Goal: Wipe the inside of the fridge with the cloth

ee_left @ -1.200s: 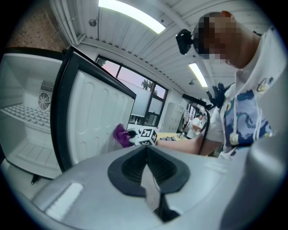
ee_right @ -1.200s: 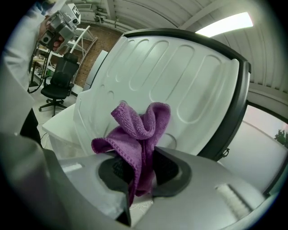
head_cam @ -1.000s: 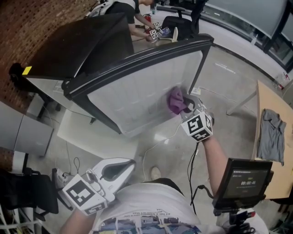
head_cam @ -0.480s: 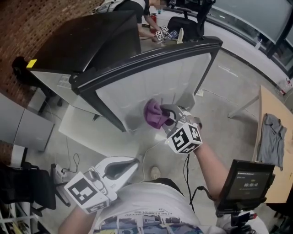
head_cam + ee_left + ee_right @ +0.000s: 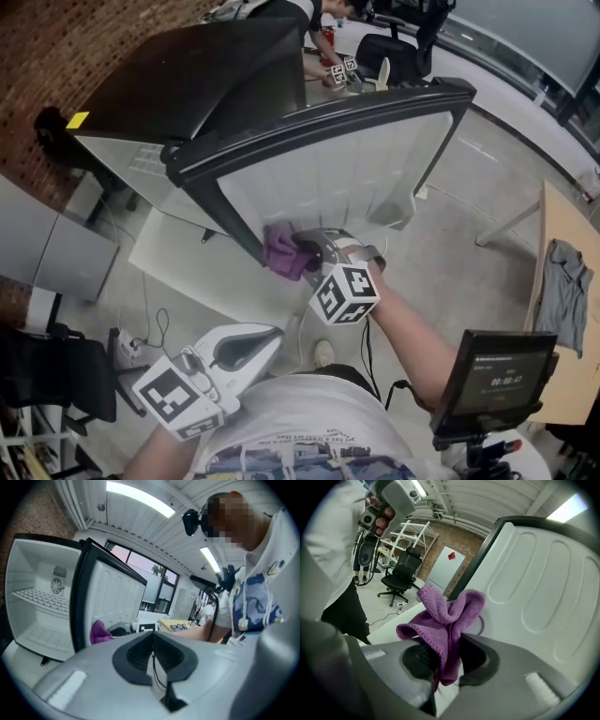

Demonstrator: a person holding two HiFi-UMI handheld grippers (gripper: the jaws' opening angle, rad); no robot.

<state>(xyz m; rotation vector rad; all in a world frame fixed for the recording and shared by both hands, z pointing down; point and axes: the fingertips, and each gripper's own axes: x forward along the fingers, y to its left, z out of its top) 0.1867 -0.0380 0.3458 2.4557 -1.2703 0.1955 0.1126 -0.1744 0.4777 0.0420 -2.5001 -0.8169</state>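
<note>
Fridge cavity: open, at left. Your left gripper: jaws together, empty, low by your body. Cloth: purple, bunched, at the door liner's hinge edge. Your right gripper: clamped on the cloth, the nearer tool; cavity lies to its left.

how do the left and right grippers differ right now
The left gripper is shut on nothing; the right gripper is shut on the purple cloth. The left gripper sits low by the person's torso; the right gripper reaches out to the open fridge door. Both carry a marker cube.
</note>
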